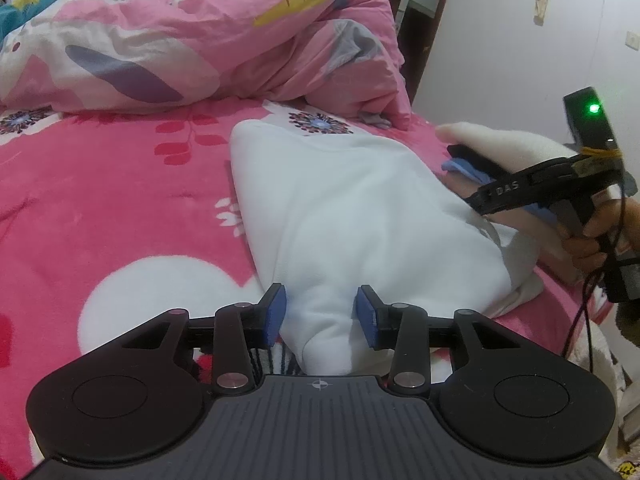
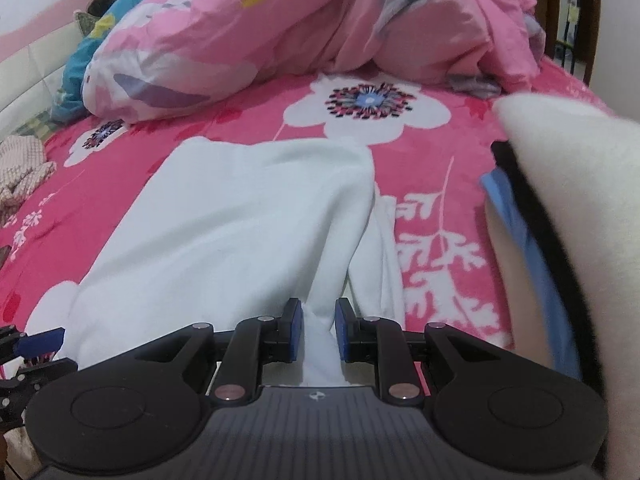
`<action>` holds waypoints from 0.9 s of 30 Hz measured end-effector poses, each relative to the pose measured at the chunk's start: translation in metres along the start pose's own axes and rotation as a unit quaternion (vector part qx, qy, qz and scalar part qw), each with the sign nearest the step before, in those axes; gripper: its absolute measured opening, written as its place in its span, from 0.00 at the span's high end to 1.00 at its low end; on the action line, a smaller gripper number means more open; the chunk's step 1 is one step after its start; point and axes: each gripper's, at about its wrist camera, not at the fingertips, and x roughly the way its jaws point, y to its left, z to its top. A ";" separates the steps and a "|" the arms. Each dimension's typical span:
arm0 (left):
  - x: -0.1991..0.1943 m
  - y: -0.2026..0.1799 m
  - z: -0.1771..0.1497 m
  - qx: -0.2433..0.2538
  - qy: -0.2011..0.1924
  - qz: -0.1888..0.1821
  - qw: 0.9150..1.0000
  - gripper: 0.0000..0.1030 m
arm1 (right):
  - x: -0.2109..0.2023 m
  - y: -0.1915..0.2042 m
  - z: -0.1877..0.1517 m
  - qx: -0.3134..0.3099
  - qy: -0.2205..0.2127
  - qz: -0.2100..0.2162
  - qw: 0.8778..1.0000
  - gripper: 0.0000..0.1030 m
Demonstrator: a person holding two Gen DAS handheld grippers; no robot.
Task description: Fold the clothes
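White fleece fills the space between both sets of jaws. On the left, the left gripper (image 1: 322, 314) has its blue pads (image 1: 276, 312) set partly apart, with a bunched fold of the white garment (image 1: 352, 216) between them; the cloth touches the left pad, while a thin gap shows beside the right one, so I cannot tell whether it is truly pinched. To the right, the right gripper (image 2: 318, 330) has its pads closer together and pinches a narrow ridge of the same garment (image 2: 240, 216), which rises from the bed into the jaws.

That garment lies lengthwise on a pink plush blanket (image 1: 100, 184) printed with large white flowers, its near end gathered at the two grippers and its far end flat on the bed. Beyond it a crumpled pink quilt (image 1: 192, 40) is heaped across the width of the bed. A person lies at the far left corner, under blue bedding.

At the right edge of the bed sits a stack of folded clothes (image 2: 560, 184): cream on top, then a black layer, then blue. Seen from the left wrist, a hand (image 1: 596, 236) holds the right gripper's handle beside this stack. A white wall (image 1: 520, 60) stands behind, with small cloths hanging from a row of hooks.
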 end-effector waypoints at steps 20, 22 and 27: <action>0.001 -0.004 0.001 0.003 0.003 0.008 1.000 0.61 | 0.001 0.014 -0.023 -0.097 -0.082 -0.196 0.972 1.00; 0.001 -0.004 0.001 0.004 0.004 0.009 1.000 0.61 | -0.013 0.005 -0.025 -0.056 -0.097 -0.175 0.978 1.00; 0.001 -0.005 0.003 0.006 0.007 0.012 1.000 0.61 | -0.058 0.008 -0.033 -0.041 -0.156 -0.127 0.979 0.96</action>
